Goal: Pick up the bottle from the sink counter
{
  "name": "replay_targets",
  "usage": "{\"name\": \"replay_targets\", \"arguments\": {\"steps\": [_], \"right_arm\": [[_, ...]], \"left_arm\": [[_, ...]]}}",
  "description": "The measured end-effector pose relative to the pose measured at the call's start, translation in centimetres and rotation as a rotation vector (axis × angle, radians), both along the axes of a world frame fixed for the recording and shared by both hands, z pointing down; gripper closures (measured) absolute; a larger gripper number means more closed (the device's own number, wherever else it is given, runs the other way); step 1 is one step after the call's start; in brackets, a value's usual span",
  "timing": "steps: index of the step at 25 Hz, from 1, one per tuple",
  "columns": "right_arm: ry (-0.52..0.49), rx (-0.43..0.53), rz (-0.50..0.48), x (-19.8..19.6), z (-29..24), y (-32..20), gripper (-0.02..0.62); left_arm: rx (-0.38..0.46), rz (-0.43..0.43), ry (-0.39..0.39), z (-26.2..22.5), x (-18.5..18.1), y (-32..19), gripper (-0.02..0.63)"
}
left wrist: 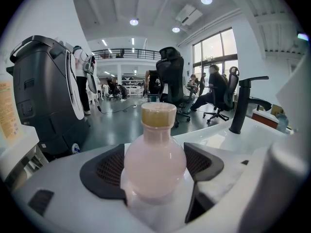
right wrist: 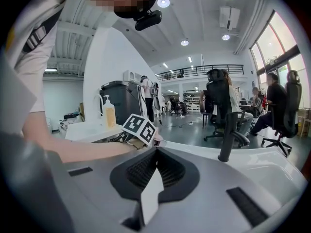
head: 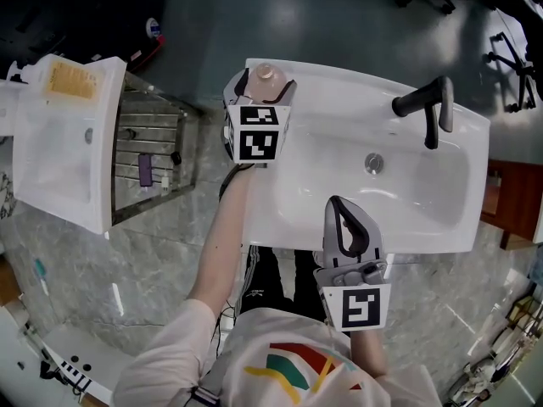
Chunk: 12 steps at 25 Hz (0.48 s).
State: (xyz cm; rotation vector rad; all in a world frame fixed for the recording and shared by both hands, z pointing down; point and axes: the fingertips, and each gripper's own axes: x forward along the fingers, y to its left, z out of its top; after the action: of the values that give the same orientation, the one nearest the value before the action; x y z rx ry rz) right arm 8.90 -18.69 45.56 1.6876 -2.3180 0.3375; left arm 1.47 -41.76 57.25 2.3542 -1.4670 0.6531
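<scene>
A small bottle (head: 265, 75) with pale pink contents and a tan cap stands at the back left corner of the white sink counter (head: 339, 83). My left gripper (head: 265, 90) is around it. In the left gripper view the bottle (left wrist: 154, 154) fills the gap and both dark pads (left wrist: 108, 171) press its sides, so the gripper is shut on it. My right gripper (head: 338, 203) hovers over the sink's front edge. Its jaws meet with nothing between them (right wrist: 155, 155).
A black faucet (head: 424, 107) stands at the basin's back right, and the drain (head: 373, 163) is in the middle. Left of the sink stand a metal rack (head: 148, 155) and a white cabinet top (head: 59, 142). Office chairs (left wrist: 170, 81) and people are far behind.
</scene>
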Motion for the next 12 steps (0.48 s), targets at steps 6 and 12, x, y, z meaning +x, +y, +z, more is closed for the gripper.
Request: {"name": "replay_targets", "arguments": {"steps": [6,12], "right_arm": [[-0.004,0.01,0.01,0.14,-0.07,0.03,0.583],[-0.012,0.0,-0.001,-0.36,0.29,0.07,0.583]], "left_arm": [[-0.001,0.011,0.003,-0.02,0.11,0.14,0.229],[0.001,0.01,0.001,-0.02,-0.12,0.03,0.229]]}}
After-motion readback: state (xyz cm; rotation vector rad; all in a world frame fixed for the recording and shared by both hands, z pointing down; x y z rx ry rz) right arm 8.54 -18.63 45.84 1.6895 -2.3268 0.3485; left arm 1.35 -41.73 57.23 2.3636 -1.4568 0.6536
